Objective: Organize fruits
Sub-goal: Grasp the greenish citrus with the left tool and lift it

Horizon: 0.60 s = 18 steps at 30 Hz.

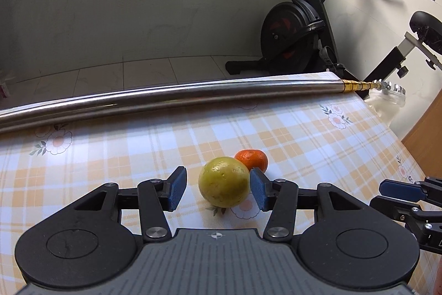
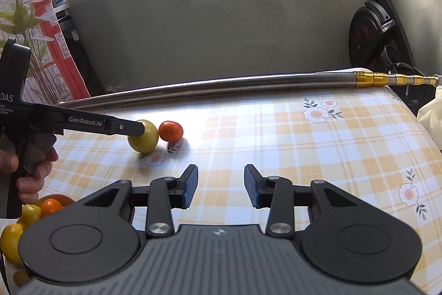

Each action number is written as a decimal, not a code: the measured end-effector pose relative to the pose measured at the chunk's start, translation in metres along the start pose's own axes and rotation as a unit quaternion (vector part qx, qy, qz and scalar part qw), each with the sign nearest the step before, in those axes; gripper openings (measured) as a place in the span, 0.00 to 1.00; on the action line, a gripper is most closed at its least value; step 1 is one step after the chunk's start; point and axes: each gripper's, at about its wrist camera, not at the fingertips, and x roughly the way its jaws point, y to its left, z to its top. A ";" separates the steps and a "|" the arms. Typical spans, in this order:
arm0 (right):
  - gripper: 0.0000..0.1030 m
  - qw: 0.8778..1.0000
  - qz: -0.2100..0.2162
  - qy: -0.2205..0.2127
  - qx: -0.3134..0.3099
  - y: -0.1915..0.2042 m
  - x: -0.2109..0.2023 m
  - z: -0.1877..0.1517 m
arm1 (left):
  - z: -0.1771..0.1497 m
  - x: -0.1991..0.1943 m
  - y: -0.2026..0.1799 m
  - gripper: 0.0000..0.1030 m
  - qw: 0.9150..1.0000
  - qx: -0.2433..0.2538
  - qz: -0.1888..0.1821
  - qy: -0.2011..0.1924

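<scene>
Filling the bottom of the left wrist view, my left hand-held gripper (image 1: 218,188) is standing spread around the yellow-green fruit (image 1: 224,182), which is sitting in the lower middle of the frame on the checked bench (image 1: 317,145). Its right pad (image 1: 258,191) is lying just against the fruit's skin or a hair off it, I cannot tell which, while the left pad is standing clear, so nothing is being pinched yet. An orange mandarin (image 1: 252,160) is sitting just behind the fruit, touching it or nearly so.

My right hand-held gripper (image 2: 221,185) is hovering spread and empty over bare cloth in the lower middle of its own view. At that frame's lower left, more fruits (image 2: 30,214) are lying heaped.

I am judging the risks like this: the fruit is sitting off-centre between my pads, so closing now could shove it sideways and let the round skin squirt forward. That would knock the mandarin rolling toward the metal pole (image 1: 193,96) running across the bench's far edge.
</scene>
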 end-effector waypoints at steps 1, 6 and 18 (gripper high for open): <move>0.39 1.000 0.000 0.001 0.001 0.000 0.001 0.000 | 0.000 0.002 0.000 0.52 1.000 -0.001 -0.002 -0.001; 0.39 1.000 -0.001 0.005 0.002 -0.001 0.004 -0.002 | 0.000 0.015 -0.003 0.54 1.000 0.008 -0.002 0.000; 0.39 1.000 -0.002 0.014 0.001 0.002 0.007 -0.002 | -0.004 0.032 -0.004 0.49 0.999 0.002 -0.009 0.030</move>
